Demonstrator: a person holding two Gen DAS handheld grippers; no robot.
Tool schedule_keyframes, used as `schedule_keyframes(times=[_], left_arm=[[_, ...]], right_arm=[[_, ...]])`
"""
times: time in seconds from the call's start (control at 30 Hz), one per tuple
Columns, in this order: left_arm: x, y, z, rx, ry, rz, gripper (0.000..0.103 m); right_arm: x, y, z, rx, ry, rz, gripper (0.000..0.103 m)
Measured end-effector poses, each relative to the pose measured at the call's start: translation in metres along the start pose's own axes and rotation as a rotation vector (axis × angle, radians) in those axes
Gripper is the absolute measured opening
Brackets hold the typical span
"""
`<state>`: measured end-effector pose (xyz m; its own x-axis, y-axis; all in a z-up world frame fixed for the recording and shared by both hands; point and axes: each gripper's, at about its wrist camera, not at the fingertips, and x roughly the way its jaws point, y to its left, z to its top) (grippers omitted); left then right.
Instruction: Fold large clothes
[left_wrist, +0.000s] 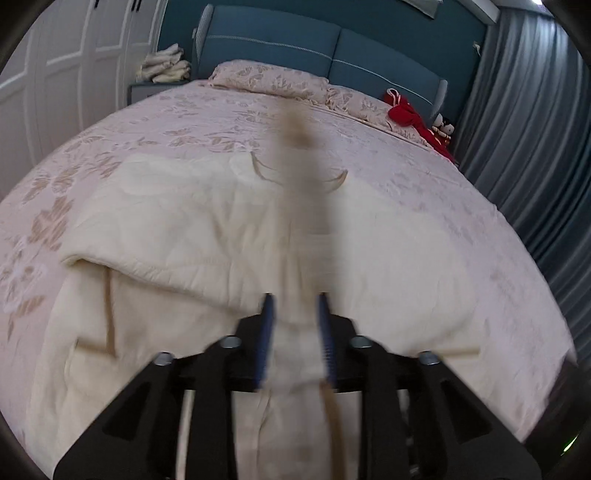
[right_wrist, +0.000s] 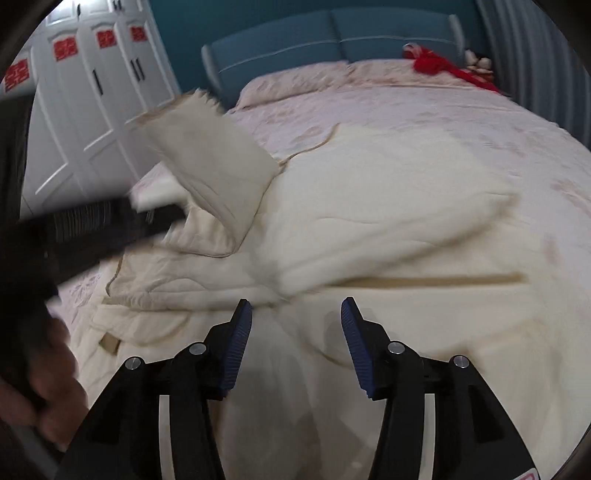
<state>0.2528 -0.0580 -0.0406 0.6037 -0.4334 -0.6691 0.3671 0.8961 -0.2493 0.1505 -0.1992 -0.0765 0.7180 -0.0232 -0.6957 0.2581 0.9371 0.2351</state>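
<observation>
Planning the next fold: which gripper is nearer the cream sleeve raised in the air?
Left. The raised sleeve runs out from between the fingers of the left gripper; the right gripper hovers open over the garment, sleeve off to its left.

One bed fills both views, under one pink patterned cover. On it lies one large cream garment, trimmed with tan edging; one sleeve of it is in the air, blurred. Two pillows in the same pink pattern lie at the head of the bed, against one blue headboard made of two padded panels. One red cloth item sits at the far right corner. One pile of cream cloth rests beside the bed. Two hand-held grippers appear: the left hand-held gripper and the right hand-held gripper, each with two blue-padded fingers.
</observation>
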Motion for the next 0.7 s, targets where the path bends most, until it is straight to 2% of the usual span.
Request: schedule_keyframes(times=[0.03, 0.07, 0.13, 0.17, 0.3, 0.4, 0.5, 0.7], left_arm=[[-0.01, 0.007, -0.006, -0.014, -0.025, 0.011, 0.042], [-0.017, 0.015, -0.008, -0.038, -0.048, 0.011, 0.044], [-0.039, 0.037, -0.007, -0.148, -0.114, -0.004, 0.054], [-0.043, 0.043, -0.003, -0.187, -0.131, 0.005, 0.056], [-0.042, 0.09, 0.013, -0.319, -0.116, 0.101, 0.055], [-0.034, 0.132, 0.02, -0.45, -0.107, 0.123, 0.055], [-0.027, 0.167, 0.023, -0.573, -0.103, 0.104, 0.055], [-0.006, 0.198, 0.011, -0.783, -0.106, 0.032, 0.055]], right_arm=[[-0.008, -0.006, 0.0, 0.002, -0.012, -0.007, 0.05], [-0.014, -0.01, 0.002, 0.002, -0.027, -0.015, 0.05], [-0.018, -0.013, 0.011, -0.001, -0.046, -0.012, 0.05], [-0.017, -0.013, 0.019, 0.0, -0.055, -0.001, 0.05], [-0.007, -0.011, 0.048, 0.04, -0.089, 0.034, 0.051], [0.005, -0.02, 0.058, 0.085, -0.093, -0.002, 0.051], [0.014, -0.031, 0.068, 0.123, -0.098, -0.044, 0.051], [0.033, -0.05, 0.078, 0.165, -0.089, -0.12, 0.051]])
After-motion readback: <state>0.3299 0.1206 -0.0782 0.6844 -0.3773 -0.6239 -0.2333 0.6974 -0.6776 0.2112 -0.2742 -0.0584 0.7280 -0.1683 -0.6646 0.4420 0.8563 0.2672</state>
